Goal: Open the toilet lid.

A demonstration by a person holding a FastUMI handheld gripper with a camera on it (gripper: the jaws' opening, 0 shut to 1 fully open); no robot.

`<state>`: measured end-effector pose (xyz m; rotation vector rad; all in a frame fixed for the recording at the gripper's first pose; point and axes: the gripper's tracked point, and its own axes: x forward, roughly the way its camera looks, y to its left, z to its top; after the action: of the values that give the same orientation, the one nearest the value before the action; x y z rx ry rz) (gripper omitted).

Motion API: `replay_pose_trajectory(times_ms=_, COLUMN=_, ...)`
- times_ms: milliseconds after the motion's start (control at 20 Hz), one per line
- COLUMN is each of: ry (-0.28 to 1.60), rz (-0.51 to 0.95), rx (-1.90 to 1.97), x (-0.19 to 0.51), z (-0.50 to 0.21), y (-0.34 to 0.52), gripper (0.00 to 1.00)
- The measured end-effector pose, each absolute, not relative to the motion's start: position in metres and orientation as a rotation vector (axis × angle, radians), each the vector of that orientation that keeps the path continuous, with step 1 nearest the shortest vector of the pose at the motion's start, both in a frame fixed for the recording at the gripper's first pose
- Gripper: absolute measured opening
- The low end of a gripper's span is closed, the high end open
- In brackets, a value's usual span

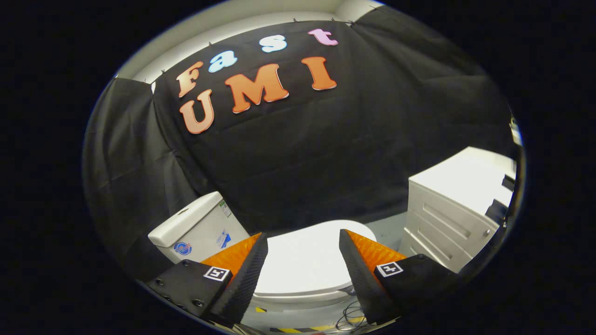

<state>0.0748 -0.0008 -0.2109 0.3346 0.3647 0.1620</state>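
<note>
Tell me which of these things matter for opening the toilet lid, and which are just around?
For the job:
toilet lid, shut, beyond the fingers
gripper, fingers spread open, touching nothing

Just around:
cistern, behind the lid
drawer cabinet, beside the toilet
cables on the floor

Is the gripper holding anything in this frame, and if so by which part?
Nothing is held: the gripper is open, fingers apart above the closed white plastic toilet lid.

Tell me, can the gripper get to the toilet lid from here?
Probably yes. The gripper is open, the closed lid lies just ahead between its fingers, and nothing sits between them.
</note>
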Motion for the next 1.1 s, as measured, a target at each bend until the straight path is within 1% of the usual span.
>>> replay_pose_trajectory(times_ms=450, ry=0.717, rz=0.017, rx=0.639, x=0.064, z=-0.39, y=-0.04, gripper=0.99)
replay_pose_trajectory(times_ms=600, ry=0.756, rz=-0.001, rx=0.742, x=0.062, z=-0.424, y=-0.051, gripper=0.99)
replay_pose_trajectory(times_ms=750, ry=0.85, rz=-0.004, rx=0.782, x=0.052, z=-0.462, y=-0.053, gripper=0.99)
replay_pose_trajectory(times_ms=850, ry=0.884, rz=-0.011, rx=0.841, x=0.053, z=-0.474, y=-0.053, gripper=0.99)
replay_pose_trajectory(times_ms=1000, ry=0.869, rz=-0.02, rx=0.956, x=0.063, z=-0.483, y=-0.049, gripper=0.99)
replay_pose_trajectory(times_ms=1100, ry=0.891, rz=-0.043, rx=0.967, x=0.067, z=-0.498, y=-0.052, gripper=0.95)
